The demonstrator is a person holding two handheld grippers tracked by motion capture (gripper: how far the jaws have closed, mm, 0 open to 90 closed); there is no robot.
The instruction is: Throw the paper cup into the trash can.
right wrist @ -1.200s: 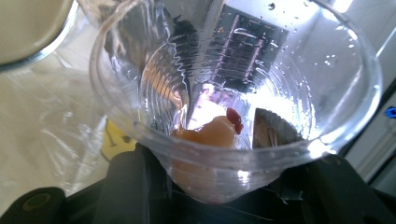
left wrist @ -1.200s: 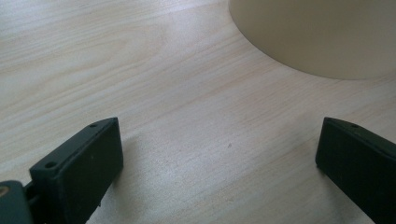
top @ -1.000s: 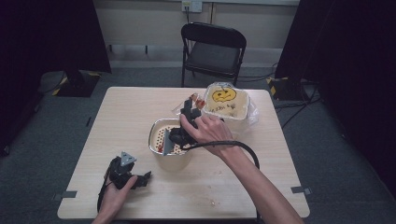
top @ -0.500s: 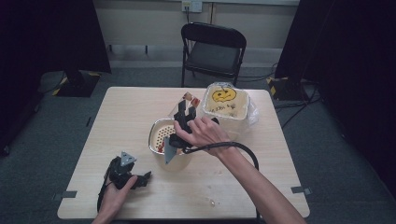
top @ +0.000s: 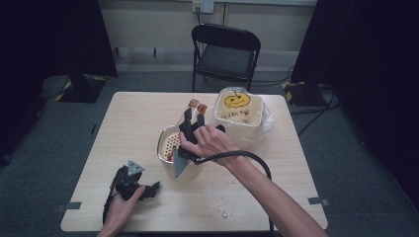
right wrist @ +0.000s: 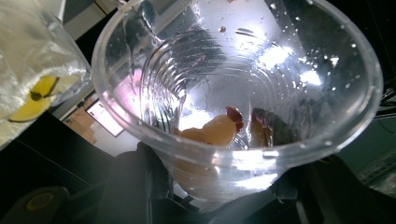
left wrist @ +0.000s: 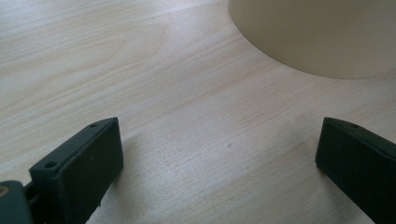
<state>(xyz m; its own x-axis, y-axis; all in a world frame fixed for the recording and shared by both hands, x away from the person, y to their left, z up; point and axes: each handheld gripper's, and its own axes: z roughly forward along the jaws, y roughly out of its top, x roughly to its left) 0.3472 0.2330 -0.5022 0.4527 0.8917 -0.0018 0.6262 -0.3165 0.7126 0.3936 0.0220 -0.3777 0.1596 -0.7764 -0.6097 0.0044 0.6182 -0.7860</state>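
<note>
My right gripper (top: 193,117) is shut on a clear plastic cup (top: 196,104), held tipped above a cream strainer bowl (top: 167,140) at the table's middle. In the right gripper view I look into the wet cup (right wrist: 233,70); a few pale and red fruit pieces (right wrist: 212,130) lie at its bottom, and the black jaws press on its sides. Red bits lie in the strainer. My left gripper (top: 148,190) rests on the table at the front left, open, with nothing between its jaws (left wrist: 219,163); the bowl's cream wall (left wrist: 317,37) stands just ahead of it.
A tub with a yellow pumpkin face on its lid (top: 239,106), wrapped in a clear bag, stands right behind the bowl. Water drops (top: 222,212) dot the table near the front edge. A black folding chair (top: 225,54) stands beyond the table's far side.
My right hand has tipped the cup further; its base has shifted left and the gripper's grey plate has swung down in front of the bowl. The left gripper has stayed put.
</note>
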